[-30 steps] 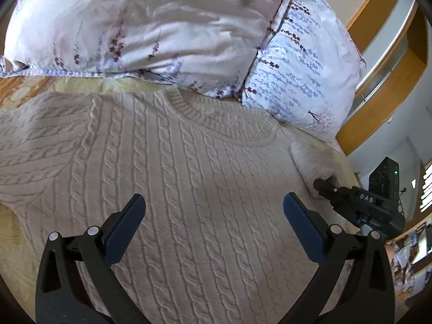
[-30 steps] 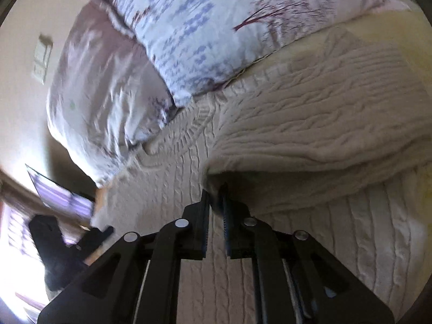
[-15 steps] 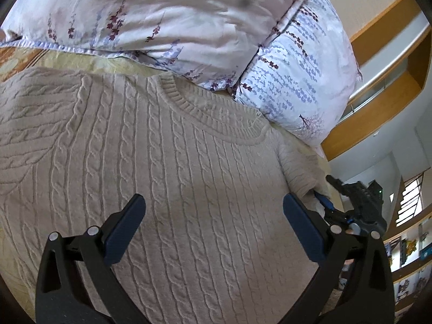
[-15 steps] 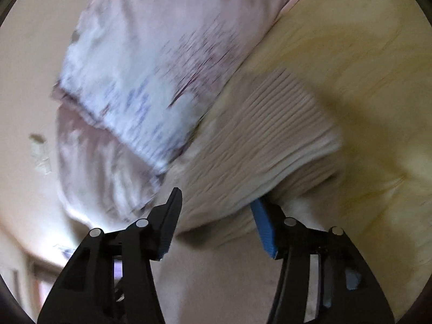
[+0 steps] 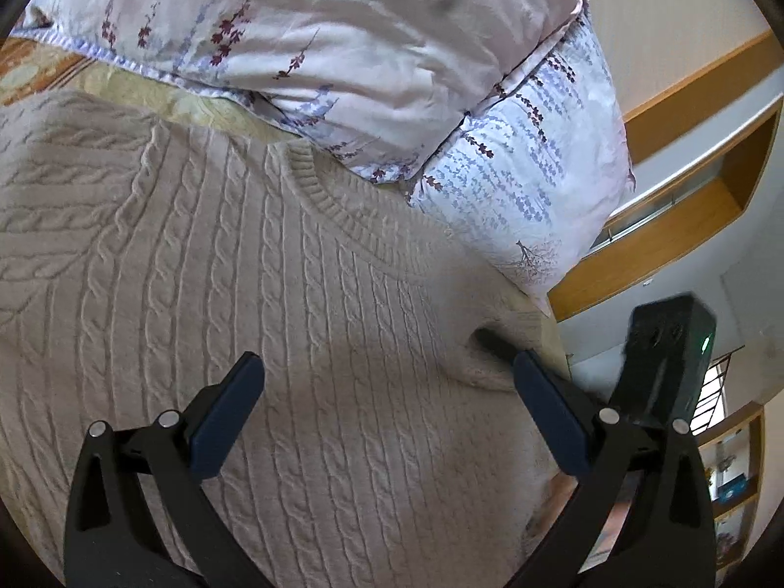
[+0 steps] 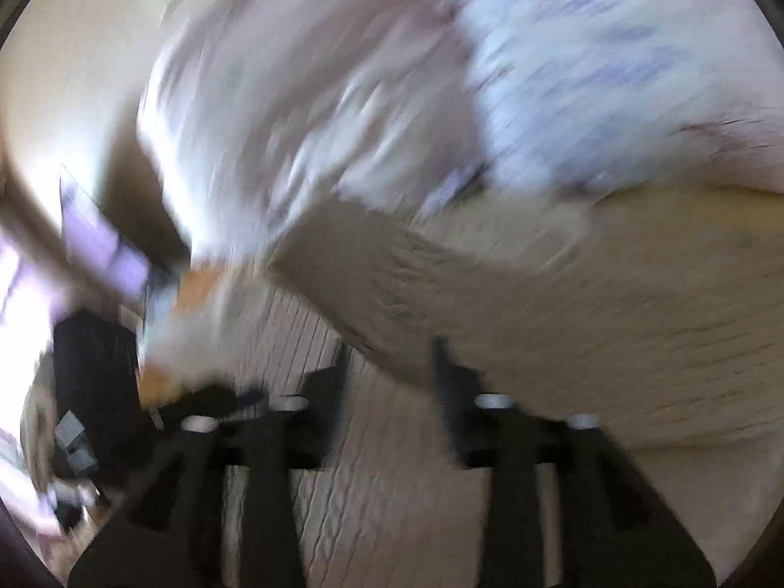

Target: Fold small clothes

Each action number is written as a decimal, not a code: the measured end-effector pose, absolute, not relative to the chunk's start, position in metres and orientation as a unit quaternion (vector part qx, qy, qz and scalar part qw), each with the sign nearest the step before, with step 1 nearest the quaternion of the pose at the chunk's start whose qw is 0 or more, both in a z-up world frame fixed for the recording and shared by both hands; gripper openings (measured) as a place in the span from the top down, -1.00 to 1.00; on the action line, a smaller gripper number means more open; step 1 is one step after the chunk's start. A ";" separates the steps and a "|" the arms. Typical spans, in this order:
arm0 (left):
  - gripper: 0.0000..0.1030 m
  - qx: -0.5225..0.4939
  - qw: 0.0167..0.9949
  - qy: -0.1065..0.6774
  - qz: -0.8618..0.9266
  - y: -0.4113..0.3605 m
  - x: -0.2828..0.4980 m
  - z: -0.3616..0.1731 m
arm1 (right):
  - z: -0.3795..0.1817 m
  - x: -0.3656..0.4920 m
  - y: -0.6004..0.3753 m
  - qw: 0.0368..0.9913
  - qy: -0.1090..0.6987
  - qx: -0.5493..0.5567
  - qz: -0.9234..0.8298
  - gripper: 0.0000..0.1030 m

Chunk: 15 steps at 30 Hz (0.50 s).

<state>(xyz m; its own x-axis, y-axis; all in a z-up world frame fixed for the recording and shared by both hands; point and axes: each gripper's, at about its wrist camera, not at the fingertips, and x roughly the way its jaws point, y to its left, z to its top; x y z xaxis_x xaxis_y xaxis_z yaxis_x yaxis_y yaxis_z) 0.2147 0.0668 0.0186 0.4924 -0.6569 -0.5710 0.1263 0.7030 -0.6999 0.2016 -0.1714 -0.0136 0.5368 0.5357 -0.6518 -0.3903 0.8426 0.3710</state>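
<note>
Nearest in the left wrist view, the left gripper (image 5: 387,402) hangs over the chest of a cream cable-knit sweater (image 5: 274,343), its blue-padded fingers (image 5: 225,416) spread wide and holding nothing. The sweater lies flat on the bed — its cable ribs and long axis run away from the camera, with the round neckline (image 5: 343,210) pointing toward the pillows. At the sweater's right edge the right gripper (image 5: 495,343) reaches into the knit near the shoulder, half hidden behind the left gripper's right finger. In the blurred right wrist view its fingers (image 6: 443,382) stand apart with a gap between them, a lifted fold of sweater (image 6: 539,304) just beyond; whether they touch it is unclear. Farther off, a pink floral pillow (image 5: 343,34) and a blue-patterned pillow (image 5: 529,171) lean together over a yellow bedsheet (image 5: 161,93).
</note>
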 end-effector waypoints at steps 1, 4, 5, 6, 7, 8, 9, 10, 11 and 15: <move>-0.95 -0.304 0.808 0.444 -0.241 0.067 0.216 0.017 | -0.017 0.200 -0.173 0.870 0.404 0.098 0.266 -0.13; -0.85 -0.318 0.799 0.452 -0.238 0.068 0.221 0.011 | -0.028 0.200 -0.213 0.844 0.428 0.201 0.252 -0.14; -0.76 -0.325 0.794 0.456 -0.238 0.069 0.223 0.008 | -0.032 0.199 -0.231 0.835 0.430 0.242 0.241 -0.14; -0.70 -0.333 0.788 0.459 -0.238 0.070 0.226 0.005 | -0.035 0.196 -0.247 0.830 0.430 0.272 0.231 -0.14; -0.60 -0.345 0.781 0.463 -0.237 0.070 0.230 0.002 | -0.038 0.193 -0.268 0.824 0.425 0.307 0.216 -0.14; -0.50 -0.356 0.774 0.469 -0.234 0.070 0.234 -0.002 | -0.043 0.188 -0.291 0.818 0.416 0.347 0.195 -0.14; -0.46 -0.361 0.769 0.474 -0.231 0.069 0.237 -0.004 | -0.048 0.183 -0.313 0.811 0.405 0.383 0.176 -0.14; -0.36 -0.369 0.763 0.480 -0.229 0.068 0.241 -0.008 | -0.052 0.175 -0.328 0.806 0.397 0.407 0.165 -0.14; -0.29 -0.375 0.758 0.483 -0.228 0.067 0.245 -0.010 | -0.058 0.171 -0.349 0.798 0.383 0.441 0.146 -0.14; -0.05 -0.386 0.750 0.490 -0.219 0.059 0.262 -0.018 | -0.069 0.169 -0.392 0.782 0.339 0.514 0.100 -0.03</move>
<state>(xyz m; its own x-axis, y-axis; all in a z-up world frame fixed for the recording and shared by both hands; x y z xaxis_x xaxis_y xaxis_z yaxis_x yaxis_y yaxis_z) 0.2617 0.0591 -0.0183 0.4230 -0.7074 -0.5663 -0.0497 0.6059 -0.7940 0.1689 -0.3921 -0.0692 0.7503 0.5043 -0.4274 0.1925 0.4519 0.8711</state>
